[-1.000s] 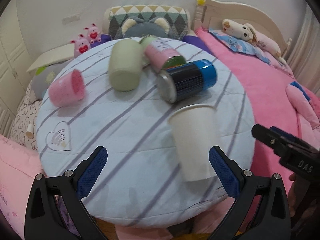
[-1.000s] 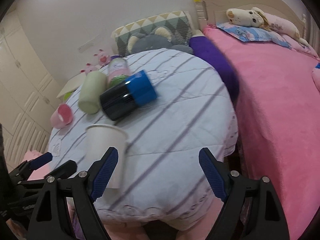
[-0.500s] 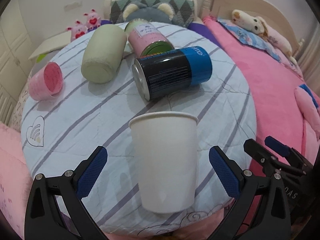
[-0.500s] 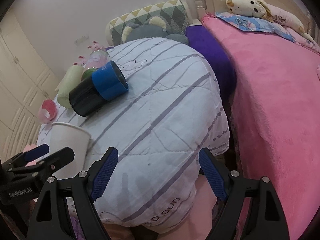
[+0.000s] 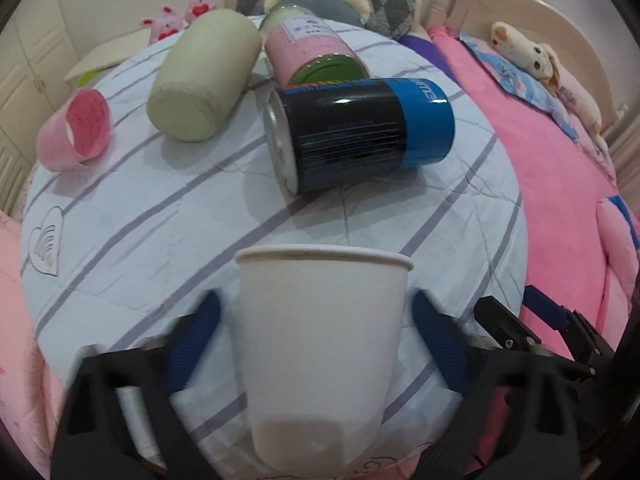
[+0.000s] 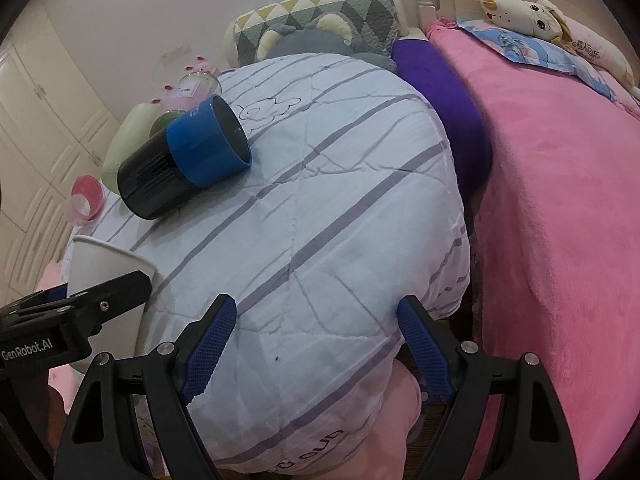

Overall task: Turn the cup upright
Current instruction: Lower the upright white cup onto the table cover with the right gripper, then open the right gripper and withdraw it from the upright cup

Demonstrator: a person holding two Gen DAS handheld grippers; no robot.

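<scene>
A white paper cup [image 5: 320, 344] lies on its side near the front edge of the round striped quilt surface [image 5: 160, 208], rim pointing away from me. My left gripper [image 5: 316, 344] is open, its blue pads on either side of the cup; the right pad sits close to the cup wall, the left one a little apart. The cup also shows in the right wrist view [image 6: 106, 276], behind the left gripper's black finger. My right gripper [image 6: 316, 340] is open and empty over the quilt's front right edge.
A black-and-blue can [image 5: 360, 132], a pink jar [image 5: 308, 52], a pale green roll [image 5: 204, 84] and a pink cup [image 5: 76, 132] lie on their sides further back. A pink bed [image 6: 560, 200] is to the right, pillows and plush toys behind.
My left gripper has moved forward around the white cup, which now fills the space between its pads. My right gripper shifted slightly closer to the quilt.
</scene>
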